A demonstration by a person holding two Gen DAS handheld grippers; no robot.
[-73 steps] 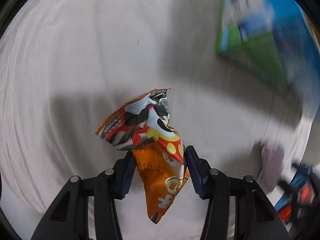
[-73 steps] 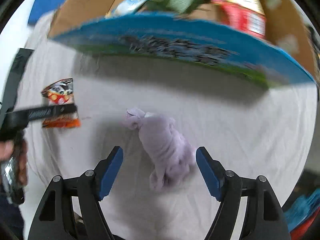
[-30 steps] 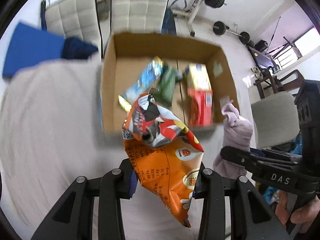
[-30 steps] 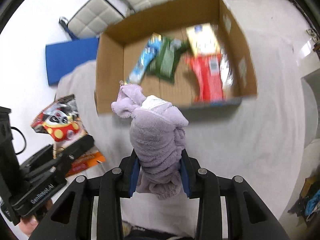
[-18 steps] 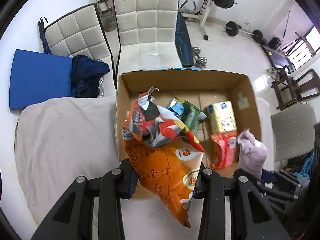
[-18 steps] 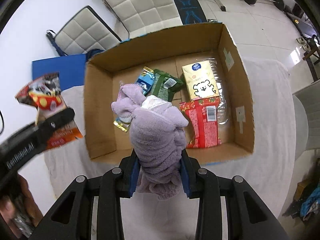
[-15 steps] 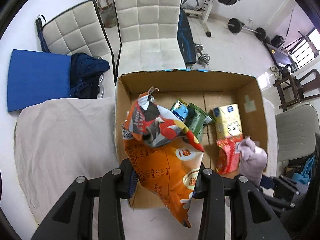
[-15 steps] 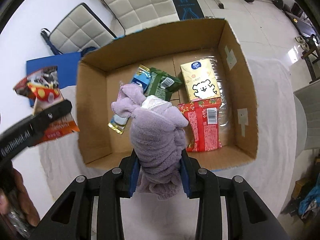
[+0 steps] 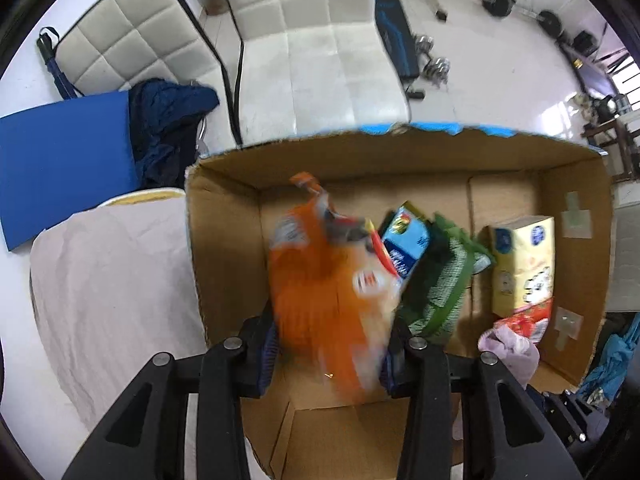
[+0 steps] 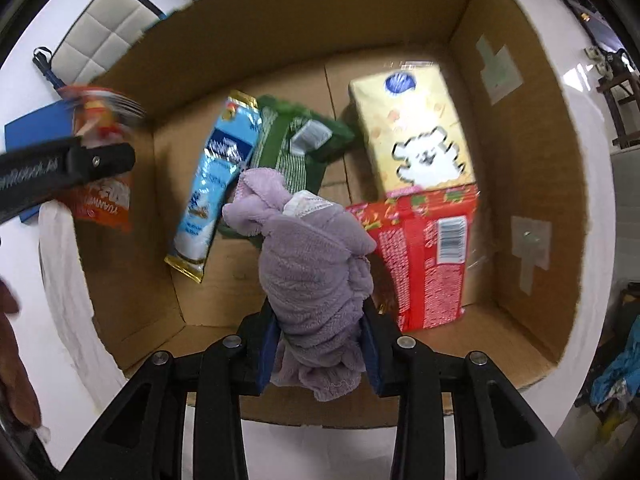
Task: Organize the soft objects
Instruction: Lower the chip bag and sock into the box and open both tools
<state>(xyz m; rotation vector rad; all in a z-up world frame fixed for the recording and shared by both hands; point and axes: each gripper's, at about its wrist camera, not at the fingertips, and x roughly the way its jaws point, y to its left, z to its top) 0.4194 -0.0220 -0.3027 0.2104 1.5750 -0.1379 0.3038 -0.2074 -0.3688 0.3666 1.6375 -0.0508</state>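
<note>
My left gripper (image 9: 328,354) points straight down over the left part of the open cardboard box (image 9: 224,240), shut on an orange snack bag (image 9: 320,288) that is blurred by motion. In the right wrist view my right gripper (image 10: 318,344) hangs over the middle of the box (image 10: 532,184) with a rolled purple towel (image 10: 316,272) between its pads. Its jaws are opening, and the pads still touch the towel. The left gripper's finger (image 10: 68,168) and the snack bag (image 10: 100,204) show at the left of that view. The towel (image 9: 508,348) also shows low right in the left wrist view.
On the box floor lie a blue packet (image 10: 216,184), a green packet (image 10: 296,148), a yellow tissue pack (image 10: 416,132) and a red pack (image 10: 428,256). The box stands on a white-covered table (image 9: 112,300). Beyond it are white chairs (image 9: 320,48), a blue mat (image 9: 60,160) and dark clothing (image 9: 168,120).
Both grippers have come down over the box, which now fills much more of each view. The snack bag has swung and blurred. The towel now hangs inside the box rim.
</note>
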